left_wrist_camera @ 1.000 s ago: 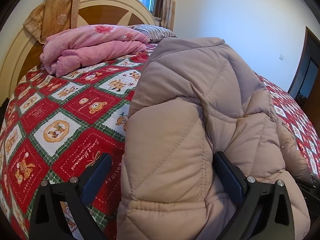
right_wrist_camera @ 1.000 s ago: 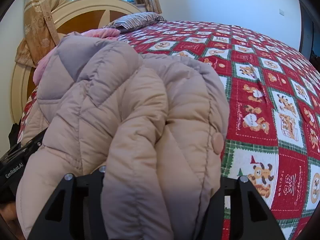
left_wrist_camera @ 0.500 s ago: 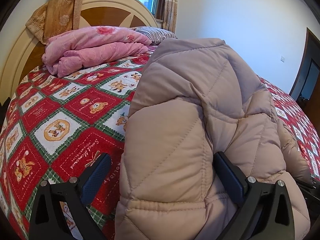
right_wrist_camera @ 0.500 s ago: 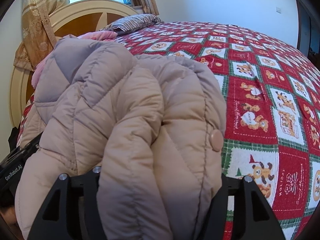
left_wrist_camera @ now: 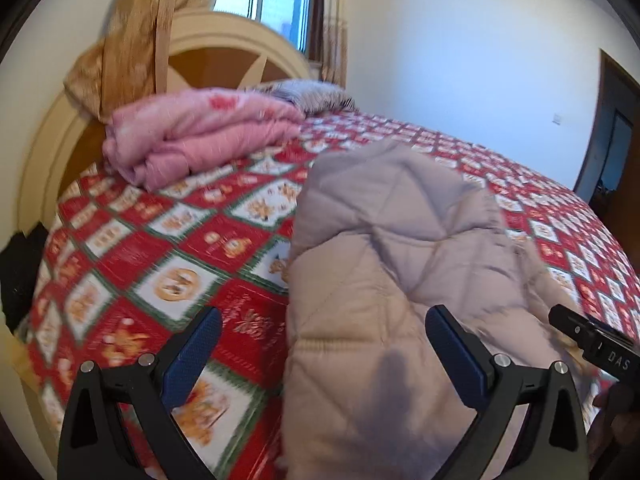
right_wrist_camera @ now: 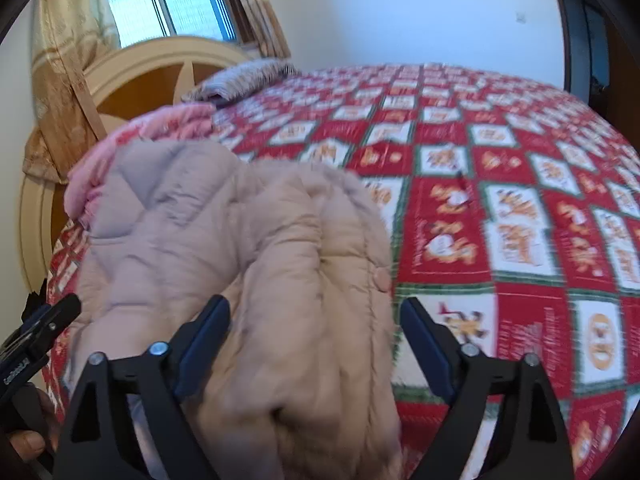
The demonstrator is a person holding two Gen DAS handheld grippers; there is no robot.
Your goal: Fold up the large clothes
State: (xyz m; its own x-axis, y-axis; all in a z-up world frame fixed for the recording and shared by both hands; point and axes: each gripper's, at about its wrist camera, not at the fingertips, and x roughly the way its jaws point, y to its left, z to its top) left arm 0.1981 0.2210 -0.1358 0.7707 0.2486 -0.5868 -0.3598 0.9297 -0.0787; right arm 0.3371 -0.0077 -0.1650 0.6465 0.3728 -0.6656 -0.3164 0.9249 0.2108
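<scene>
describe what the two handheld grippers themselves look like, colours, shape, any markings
Both match: the left gripper and right gripper have black triangular finger frames with cut-out openings, silver bolt heads on top, and dark blue textured pads on the inner faces. Each shows in the other's view as a black body with white lettering, partly cut off; "DAS" is legible in the left wrist view. No cables or sleeves are visible.

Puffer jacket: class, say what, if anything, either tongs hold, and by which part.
Nothing is gripped: the left tongs and right tongs are both wide open, the beige puffer jacket merely bulging between their fingers.
</scene>
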